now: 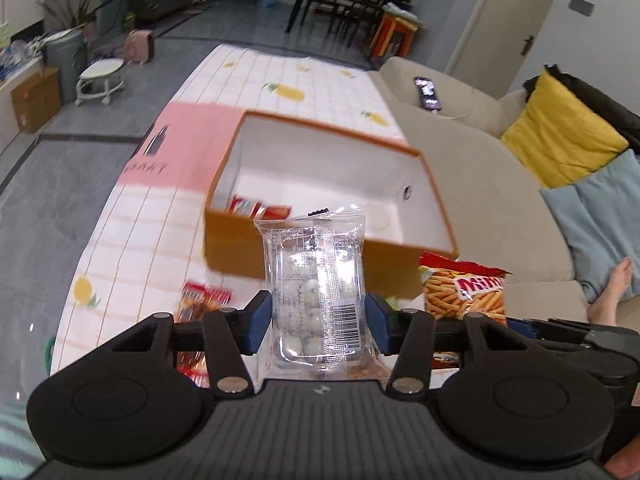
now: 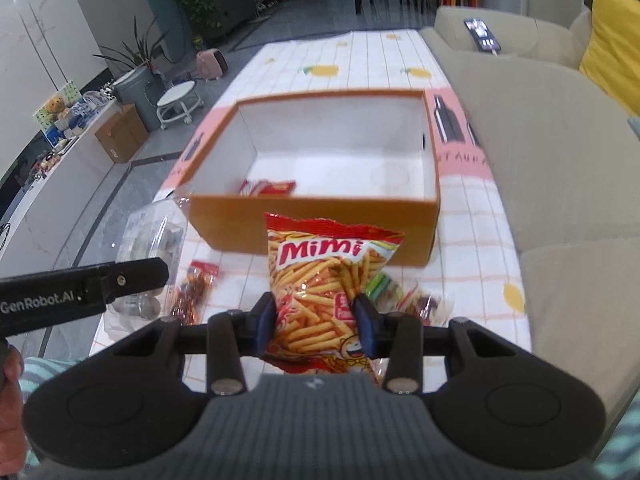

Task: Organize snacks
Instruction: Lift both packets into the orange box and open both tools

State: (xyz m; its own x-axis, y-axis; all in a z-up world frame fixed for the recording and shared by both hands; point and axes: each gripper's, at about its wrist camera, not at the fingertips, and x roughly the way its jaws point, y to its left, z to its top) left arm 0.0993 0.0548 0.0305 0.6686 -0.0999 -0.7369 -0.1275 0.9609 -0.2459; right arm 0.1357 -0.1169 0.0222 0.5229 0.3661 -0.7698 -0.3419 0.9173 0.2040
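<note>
My left gripper (image 1: 318, 320) is shut on a clear packet of round white sweets (image 1: 316, 280), lifted above the table just short of the orange box (image 1: 240, 240). My right gripper (image 2: 316, 320) is shut on a red and yellow Mimi snack bag (image 2: 324, 280), held in front of the same orange box (image 2: 320, 220). The box is open, white inside, with red packets (image 2: 268, 188) lying at its near left corner. From the right wrist view the left gripper's arm (image 2: 80, 288) and its clear packet (image 2: 156, 240) show at the left.
Loose snacks lie on the checked tablecloth: red packets (image 1: 200, 300), a red packet (image 2: 192, 288), colourful wrapped ones (image 2: 416, 300). A beige sofa (image 1: 480, 200) with a phone (image 1: 428, 92) and yellow cushion (image 1: 560, 136) borders the table's right. A bare foot (image 1: 612, 292) rests on it.
</note>
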